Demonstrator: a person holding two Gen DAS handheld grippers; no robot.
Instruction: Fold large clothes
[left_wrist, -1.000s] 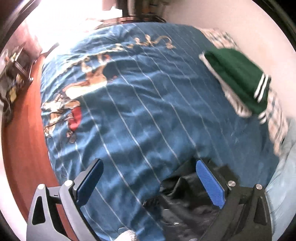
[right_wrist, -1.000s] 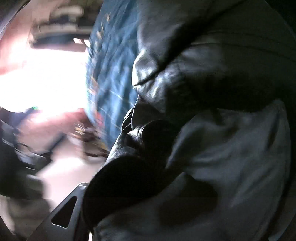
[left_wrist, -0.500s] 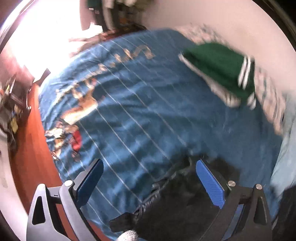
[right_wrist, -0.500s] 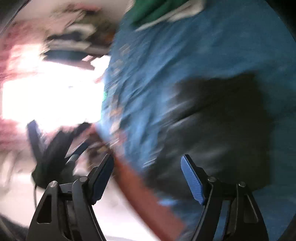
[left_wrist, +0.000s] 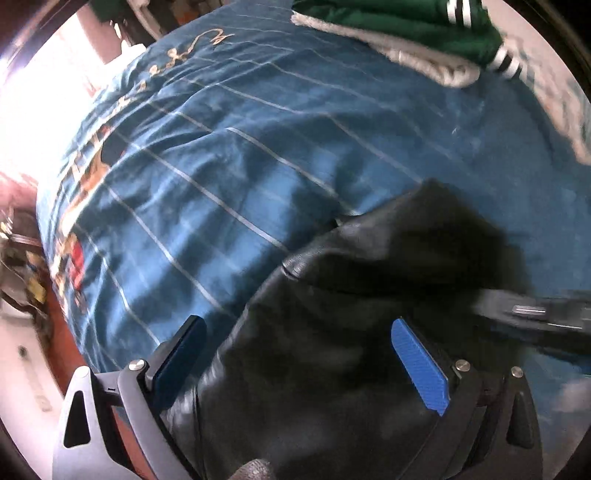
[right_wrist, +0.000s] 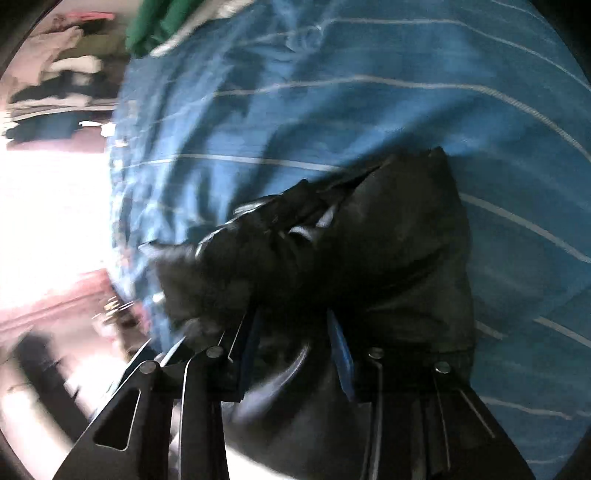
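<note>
A black leather jacket (left_wrist: 332, 314) lies bunched at the near edge of a blue striped bedspread (left_wrist: 240, 166). My left gripper (left_wrist: 299, 354) is open, its blue pads spread wide just above the jacket. In the right wrist view my right gripper (right_wrist: 295, 339) has its pads close together with a fold of the jacket (right_wrist: 369, 251) between them. The right gripper's body (left_wrist: 535, 317) shows blurred at the right of the left wrist view.
A folded green garment with white stripes (left_wrist: 406, 22) lies on a pale one at the far side of the bed. A red-brown floor (left_wrist: 66, 350) and clutter (left_wrist: 22, 266) lie to the left. Hanging clothes (right_wrist: 55, 74) are beyond the bed.
Both grippers moved down toward the jacket. The right gripper, open half a second ago, has closed on a fold of the jacket. The left gripper stays open.
</note>
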